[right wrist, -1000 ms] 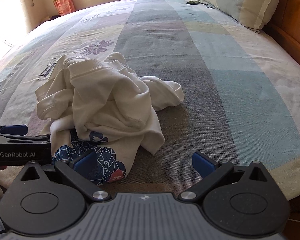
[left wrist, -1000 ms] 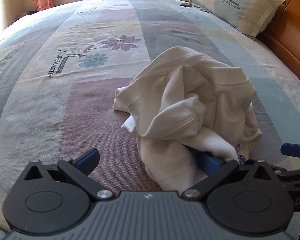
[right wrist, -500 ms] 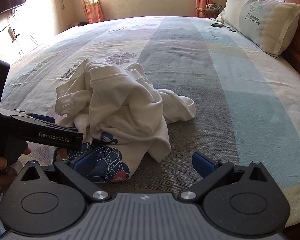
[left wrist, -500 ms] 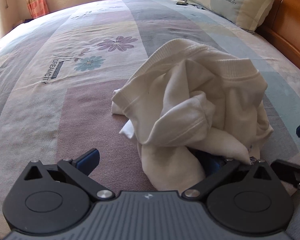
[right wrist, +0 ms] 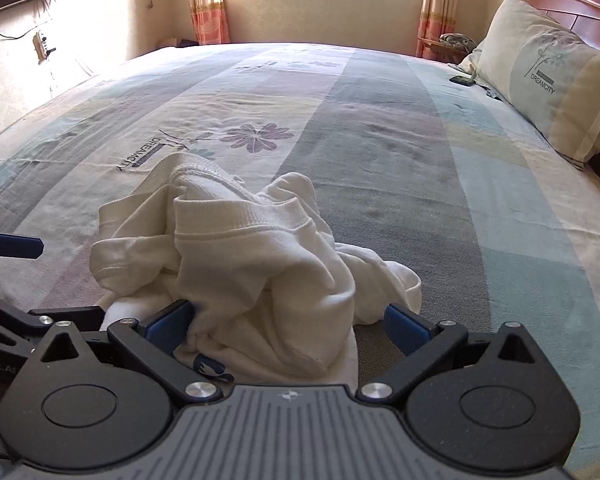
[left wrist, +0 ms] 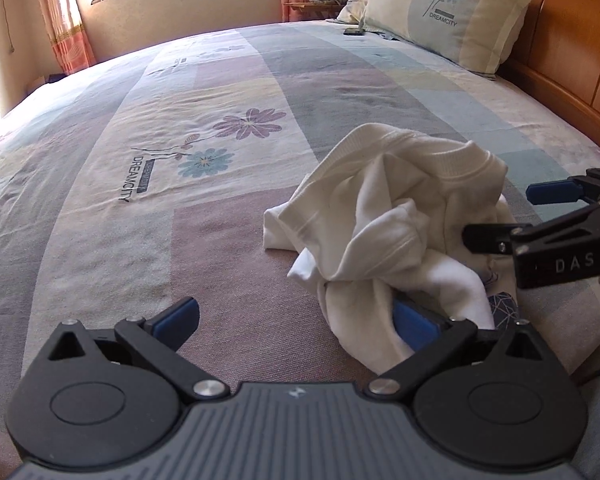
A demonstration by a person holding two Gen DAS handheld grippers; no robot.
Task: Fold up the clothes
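White sweatshirt (right wrist: 260, 272) sits bunched on the bedspread (right wrist: 440, 184); left gripper (left wrist: 296, 320) and right gripper (right wrist: 288, 324) straddle it, jaws spread, probably hunting for an edge.

The crumpled white cotton sweatshirt (left wrist: 396, 224) covers my left gripper's (left wrist: 296, 320) right fingertip. Its blue geometric print (left wrist: 504, 308) is mostly buried. Lower left of the right view, my gripper's lettering runs off-frame.

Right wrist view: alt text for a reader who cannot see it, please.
A crumpled white shirt lies on a patchwork bed, with the open right gripper straddling its near edge. A pillow leans against the headboard at right, and the left gripper shows at far left.
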